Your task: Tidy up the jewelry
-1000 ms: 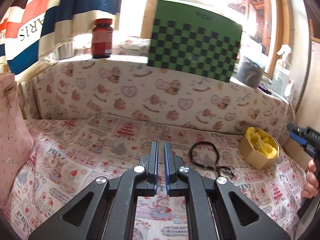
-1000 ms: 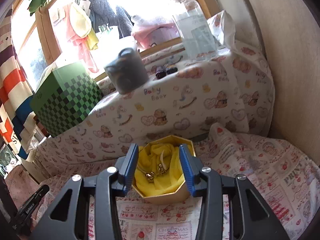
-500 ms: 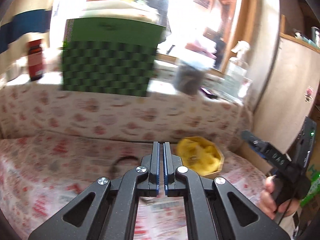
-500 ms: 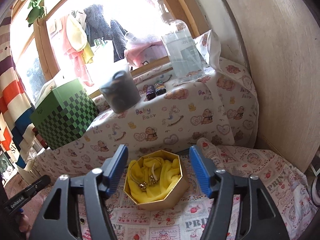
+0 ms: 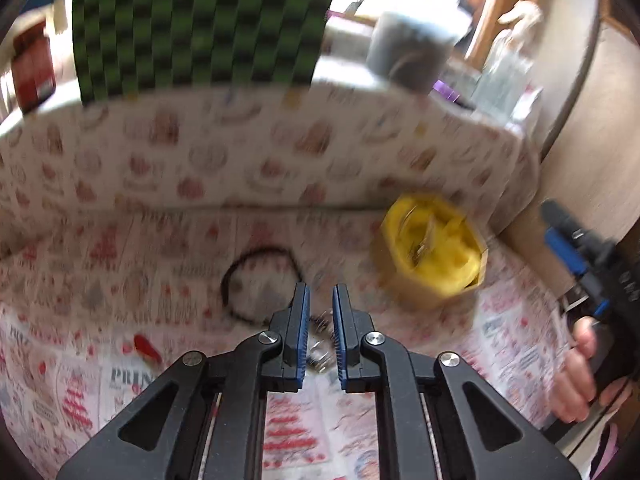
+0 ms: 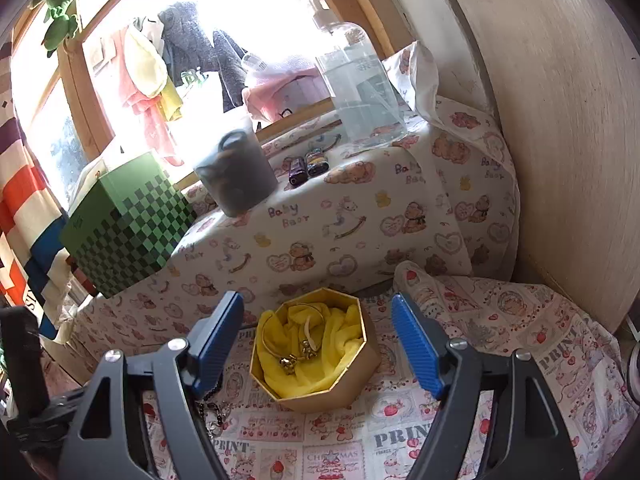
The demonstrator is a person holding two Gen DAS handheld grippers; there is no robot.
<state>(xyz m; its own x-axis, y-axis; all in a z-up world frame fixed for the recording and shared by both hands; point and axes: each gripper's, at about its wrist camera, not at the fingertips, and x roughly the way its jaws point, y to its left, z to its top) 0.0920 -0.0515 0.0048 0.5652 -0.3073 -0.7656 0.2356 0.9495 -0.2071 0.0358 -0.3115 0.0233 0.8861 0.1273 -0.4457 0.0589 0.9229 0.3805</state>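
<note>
Right wrist: right gripper (image 6: 318,344) jaws wide, empty.

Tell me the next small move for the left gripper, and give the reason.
Probably open the left gripper wider and lower it onto the black necklace, at the metal clasp end. Its jaws have just been opening but stand only a narrow gap apart, with nothing pressed between them. The necklace lies on the printed cloth, outside the gold box. The right gripper is open before the box.

My left camera's view is smeared, so the black necklace (image 5: 256,280) is only a dark loop, its chain end hidden behind my left gripper (image 5: 320,312).
</note>
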